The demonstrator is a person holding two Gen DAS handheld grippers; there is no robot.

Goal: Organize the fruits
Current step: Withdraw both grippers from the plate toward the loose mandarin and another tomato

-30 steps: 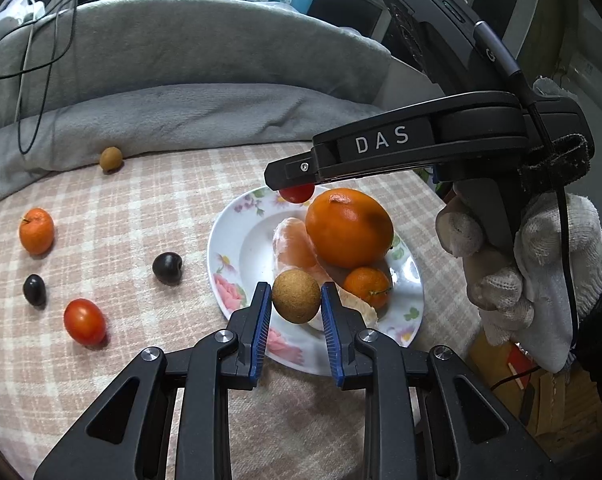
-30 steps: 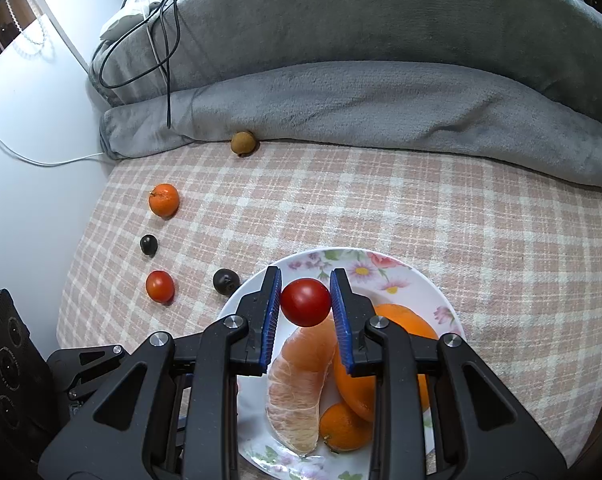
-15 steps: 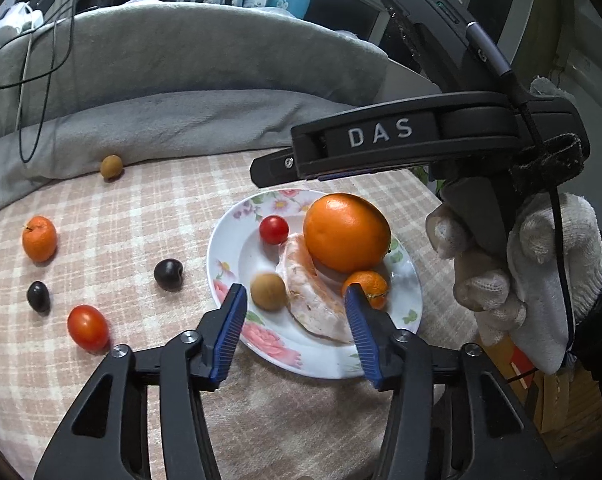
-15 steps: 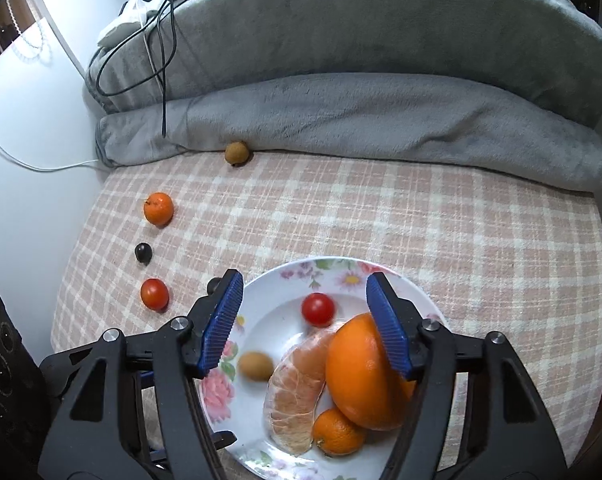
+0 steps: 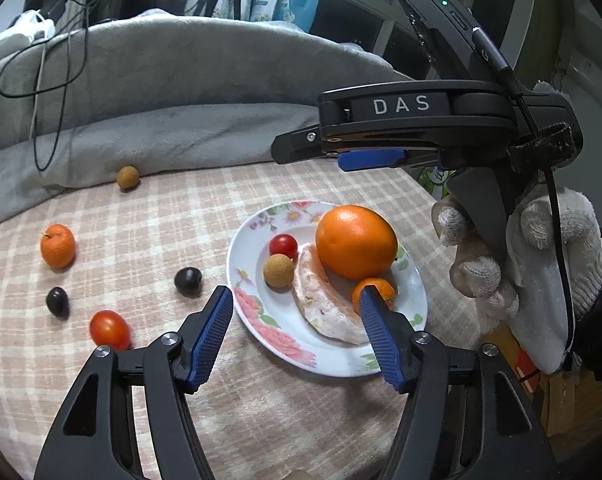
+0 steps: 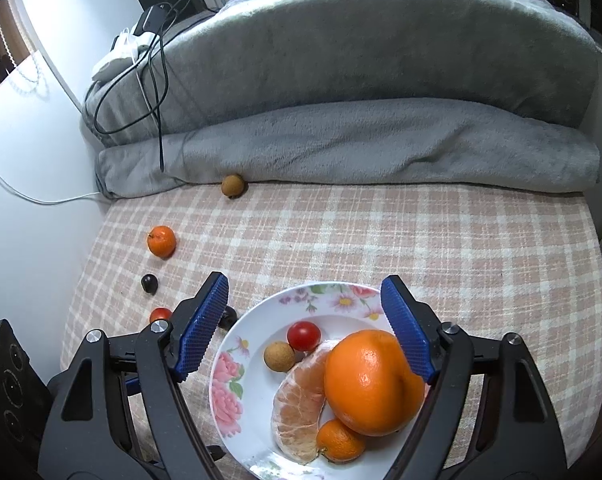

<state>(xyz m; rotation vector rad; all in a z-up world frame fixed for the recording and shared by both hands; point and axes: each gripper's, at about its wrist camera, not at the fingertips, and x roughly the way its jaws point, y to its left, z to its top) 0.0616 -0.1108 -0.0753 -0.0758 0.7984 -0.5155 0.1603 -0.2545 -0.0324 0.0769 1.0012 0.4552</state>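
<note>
A floral white plate (image 5: 333, 354) (image 6: 237, 364) holds a large orange (image 5: 355, 242) (image 6: 371, 380), a peeled citrus segment (image 5: 321, 304), a small mandarin (image 6: 339, 440), a cherry tomato (image 5: 283, 245) (image 6: 303, 335) and a brown longan (image 5: 278, 271) (image 6: 279, 355). My left gripper (image 5: 297, 328) is open and empty above the plate's near edge. My right gripper (image 6: 305, 324) is open and empty above the plate; it shows in the left wrist view (image 5: 341, 152). On the cloth lie a mandarin (image 5: 57, 246), two dark grapes (image 5: 187, 281) (image 5: 57, 301), a tomato (image 5: 109, 329) and a longan (image 5: 127, 177).
The checked cloth covers a table whose left edge meets a white wall (image 6: 29, 160). A folded grey blanket (image 6: 341, 120) with black cables (image 6: 157, 64) runs along the back. The table's right edge drops off beside my gloved hand (image 5: 541, 280).
My left gripper let go of the longan and my right let go of the cherry tomato; both fruits now lie on the plate. Both grippers opened wide and drew back.
</note>
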